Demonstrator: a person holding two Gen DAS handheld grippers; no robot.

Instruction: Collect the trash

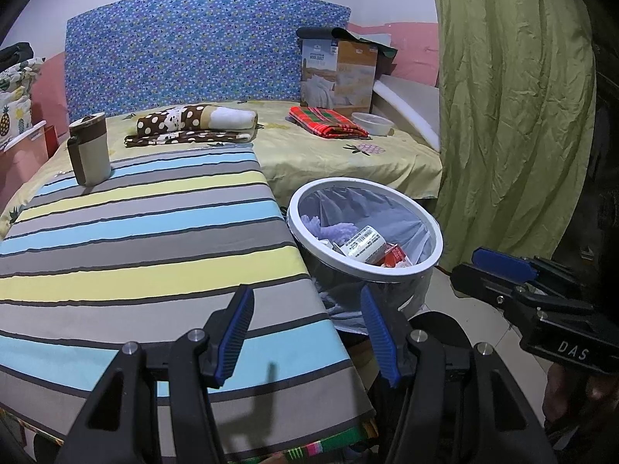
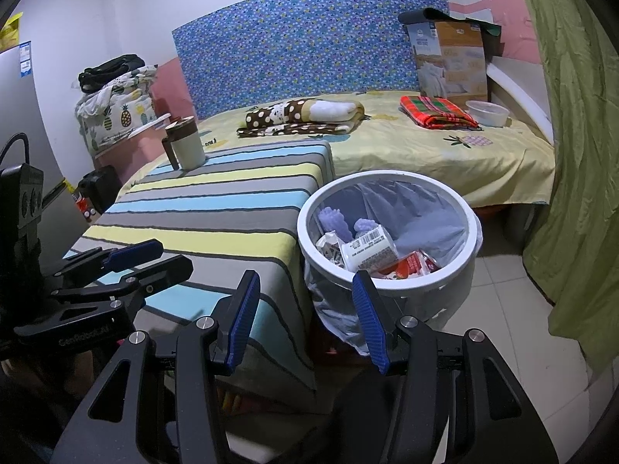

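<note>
Nearest your lenses are your own tools. Your left gripper hangs over the near corner of the striped cloth with its blue pads spread wide and nothing between them. Your right gripper sits just to its right, its jaws also parted and empty, straddling the cloth's edge and the front of the bin.

Working from left to right: a lidded mug stands alone at the far left corner of the striped surface, and the rest of that surface looks bare of litter. Beyond it on the yellow bedsheet lie a folded dotted blanket, a red plaid cloth and a small white tub, with a cardboard box standing behind them.

Just right of the striped cloth stands the lined white trash bin. It already holds the trash: a labelled paper cup, a red wrapper and some pale purple pieces.

Your collecting appears largely done, since no loose scrap shows on the striped surface. What remains is a judgement call: the tub on the bed could be rubbish or not, and the pictures cannot tell you. The mug reads as a keeper.
</note>
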